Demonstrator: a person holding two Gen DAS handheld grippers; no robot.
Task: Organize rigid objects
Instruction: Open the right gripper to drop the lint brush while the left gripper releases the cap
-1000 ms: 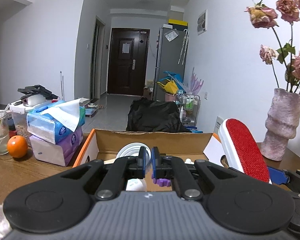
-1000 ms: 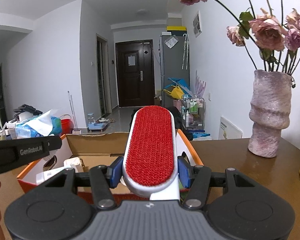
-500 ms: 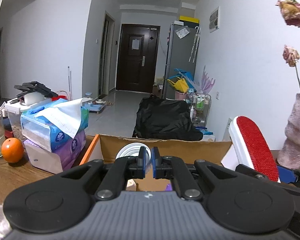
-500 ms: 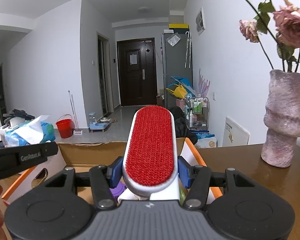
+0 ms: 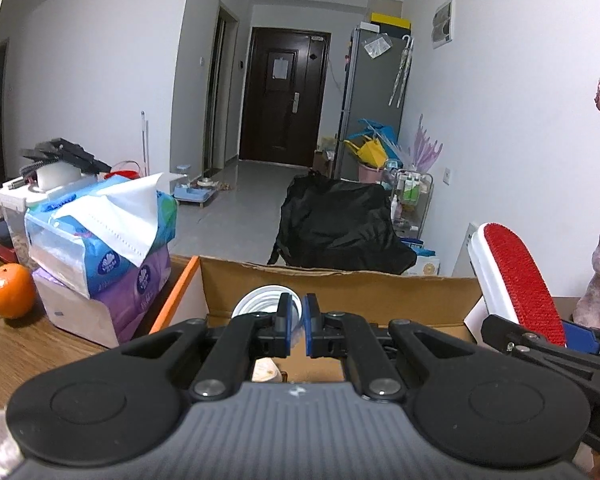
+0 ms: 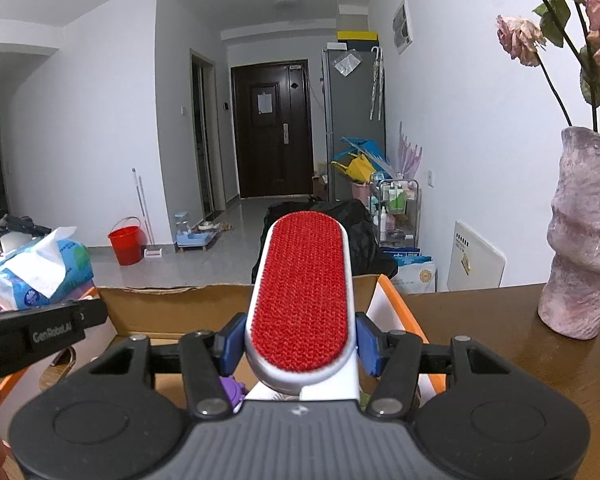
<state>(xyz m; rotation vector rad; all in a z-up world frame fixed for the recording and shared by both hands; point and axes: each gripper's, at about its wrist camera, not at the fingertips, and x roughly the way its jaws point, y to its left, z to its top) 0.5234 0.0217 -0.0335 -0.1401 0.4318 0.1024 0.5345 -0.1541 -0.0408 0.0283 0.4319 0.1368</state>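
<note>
My right gripper (image 6: 300, 344) is shut on a lint brush (image 6: 300, 288) with a white body and a red pad, held pad up over the right part of an open cardboard box (image 6: 172, 308). The left wrist view shows the same brush (image 5: 516, 276) at the right. My left gripper (image 5: 298, 328) is shut, nothing held, above the box (image 5: 340, 292). Beyond its tips a white cup (image 5: 256, 304) stands inside the box. A small purple item (image 6: 232, 388) lies in the box under the right gripper.
Stacked tissue packs (image 5: 100, 240) and an orange (image 5: 10, 296) sit left of the box on the wooden table (image 6: 500, 320). A pink vase (image 6: 584, 240) with dried roses stands at the right. Beyond the table lies an open hallway floor.
Both grippers have moved forward over the box, the brush still in the right one. The box's far wall is nearer and the vase has slid toward the right edge.
</note>
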